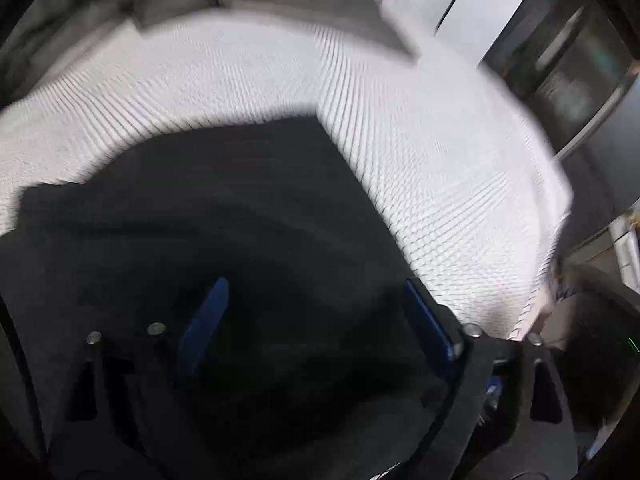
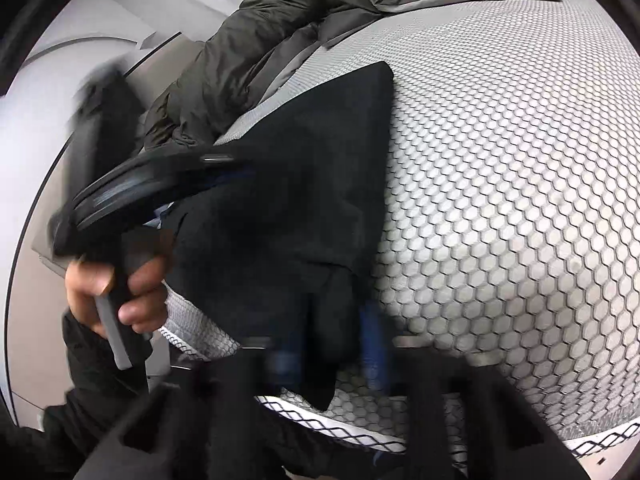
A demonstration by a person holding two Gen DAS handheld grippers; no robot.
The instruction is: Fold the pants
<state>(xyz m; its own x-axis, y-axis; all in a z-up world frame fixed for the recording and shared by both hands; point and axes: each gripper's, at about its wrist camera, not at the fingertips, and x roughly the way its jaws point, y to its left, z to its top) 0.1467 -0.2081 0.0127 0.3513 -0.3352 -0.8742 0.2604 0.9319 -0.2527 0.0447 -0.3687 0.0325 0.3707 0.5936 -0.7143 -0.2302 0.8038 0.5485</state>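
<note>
Black pants (image 1: 240, 208) lie flat on a white honeycomb-patterned mattress (image 1: 420, 140). In the blurred left wrist view, my left gripper (image 1: 316, 312) hangs open over the pants, its blue fingers (image 1: 208, 316) wide apart and nothing pinched between them. In the right wrist view the pants (image 2: 312, 184) run toward the mattress's (image 2: 500, 200) near edge. My right gripper (image 2: 330, 348) is shut on a bunched fold of the pants there. At the left, a hand (image 2: 120, 292) holds the other tool's handle, blurred.
A dark olive padded jacket (image 2: 260, 40) lies along the far side of the mattress, over a grey sheet (image 2: 420, 4). The mattress's mesh-trimmed near edge (image 2: 360, 420) is close to me. A dark glass-fronted cabinet (image 1: 572, 72) stands beyond the mattress on the right.
</note>
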